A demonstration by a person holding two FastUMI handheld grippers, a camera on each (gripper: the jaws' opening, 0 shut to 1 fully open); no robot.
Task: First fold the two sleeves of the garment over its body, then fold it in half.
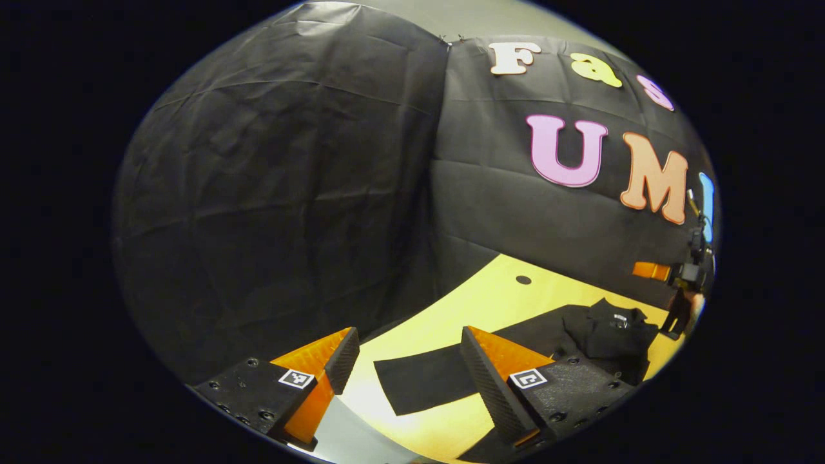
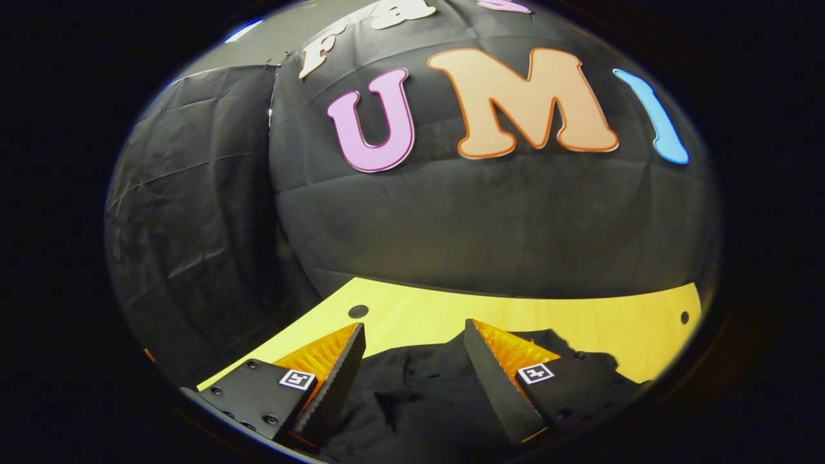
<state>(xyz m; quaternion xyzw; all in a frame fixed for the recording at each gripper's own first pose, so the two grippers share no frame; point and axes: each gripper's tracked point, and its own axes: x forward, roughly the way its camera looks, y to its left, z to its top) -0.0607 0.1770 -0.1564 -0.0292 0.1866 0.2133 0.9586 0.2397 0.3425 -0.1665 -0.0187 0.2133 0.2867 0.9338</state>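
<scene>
Two sleeves have to go over the body before the halving fold, and by the look of things you have not started the first one. Your left gripper (image 1: 406, 370) rides at the bottom of the left gripper view with its jaws spread wide and nothing between them. Past them, the black garment (image 1: 606, 335) lies on the yellow table (image 1: 490, 303) toward the lower right of that frame, collar up. One sleeve (image 1: 425, 380) runs out flat from it toward lower centre, its cuff end showing between your two fingers but farther off, not touched.

At the far right edge of that same view the other gripper (image 1: 677, 316) shows small above the garment's far side.

In the right gripper view, your right gripper (image 2: 412, 367) sits low centre, jaws likewise parted and gripping nothing. Dark cloth (image 2: 412, 399) of the garment lies rumpled just beyond and under the fingers; I cannot tell whether they touch it. The tabletop (image 2: 580, 322) runs across behind it.

My reading: you are at the approach for the first sleeve fold. The next move calls for bringing the left gripper down onto the cuff end, pinching one layer only, then carrying it across onto the body. Watch that the thin cloth does not slide on the smooth table as you close.
</scene>
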